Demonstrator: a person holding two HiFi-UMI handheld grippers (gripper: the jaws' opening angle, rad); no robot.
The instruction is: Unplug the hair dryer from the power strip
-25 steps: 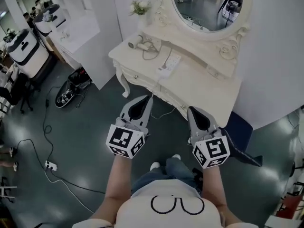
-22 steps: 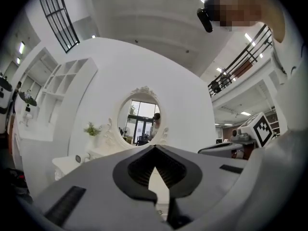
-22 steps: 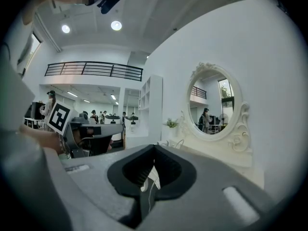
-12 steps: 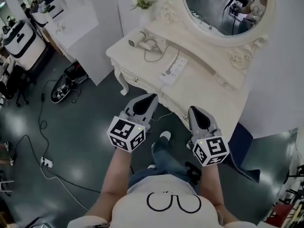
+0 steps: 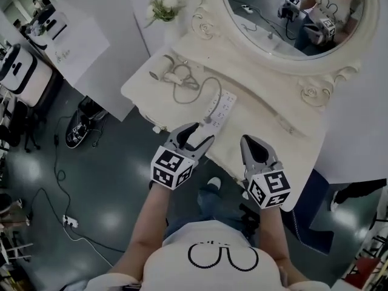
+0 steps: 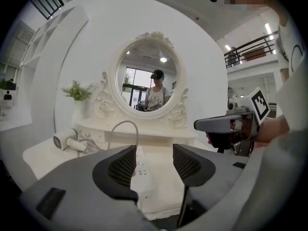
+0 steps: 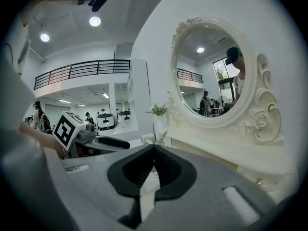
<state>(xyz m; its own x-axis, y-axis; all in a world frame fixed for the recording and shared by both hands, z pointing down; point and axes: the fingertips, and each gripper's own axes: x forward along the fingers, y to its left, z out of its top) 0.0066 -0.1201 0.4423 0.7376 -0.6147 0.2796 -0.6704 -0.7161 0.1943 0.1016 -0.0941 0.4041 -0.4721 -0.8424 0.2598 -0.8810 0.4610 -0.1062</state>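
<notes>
The left gripper (image 5: 202, 134) has just been opening. Its fingers (image 6: 118, 170) now stand spread, with nothing between them. The power strip (image 5: 219, 109) lies on the tabletop (image 5: 267, 117) just ahead of those fingers, and its near end shows through their gap. The hair dryer (image 5: 165, 71) lies farther ahead and to their left, with its cord (image 5: 203, 85) looping back to the strip. The right gripper (image 5: 249, 140) is beside the left one, its fingers (image 7: 168, 170) pressed together and empty, with the strip ahead and to their left.
</notes>
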